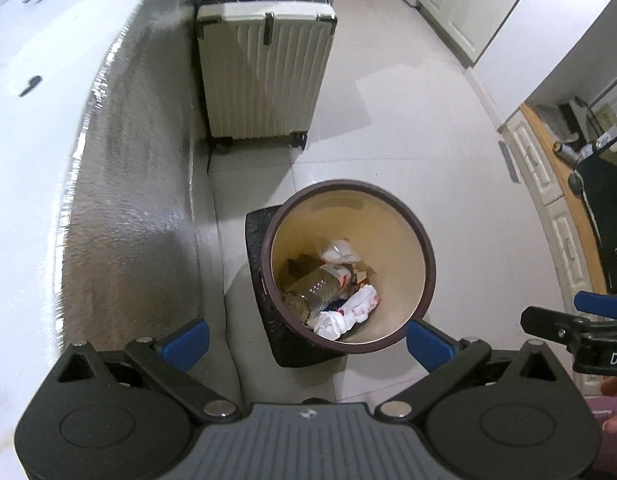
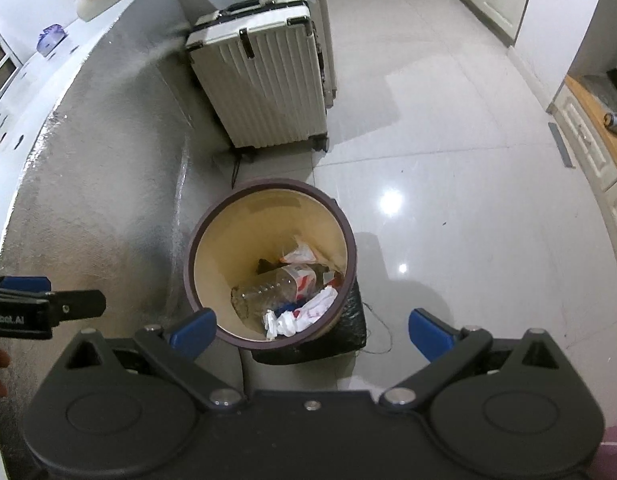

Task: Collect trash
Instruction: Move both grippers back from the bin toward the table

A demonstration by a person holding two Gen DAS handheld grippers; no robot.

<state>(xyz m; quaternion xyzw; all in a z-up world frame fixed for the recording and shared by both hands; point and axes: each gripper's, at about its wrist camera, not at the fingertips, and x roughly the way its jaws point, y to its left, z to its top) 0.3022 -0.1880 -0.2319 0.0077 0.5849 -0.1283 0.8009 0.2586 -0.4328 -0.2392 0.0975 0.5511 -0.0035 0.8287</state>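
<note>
Both blue-padded claws, left gripper (image 1: 306,340) and right gripper (image 2: 312,334), gape wide and empty above the round brown-rimmed cream bin (image 2: 212,256); down inside lie a clear plastic bottle (image 2: 268,290), then crumpled white-and-red wrappers (image 2: 304,312)

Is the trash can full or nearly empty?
Nearly empty. The trash can holds only a plastic bottle and crumpled paper at its bottom.

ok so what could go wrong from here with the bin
The bin stands on the edge of a black mat, so a knock could tip it. A thin cord trails on the floor beside it and could snag. Both grippers are open and empty, so nothing can drop.
</note>
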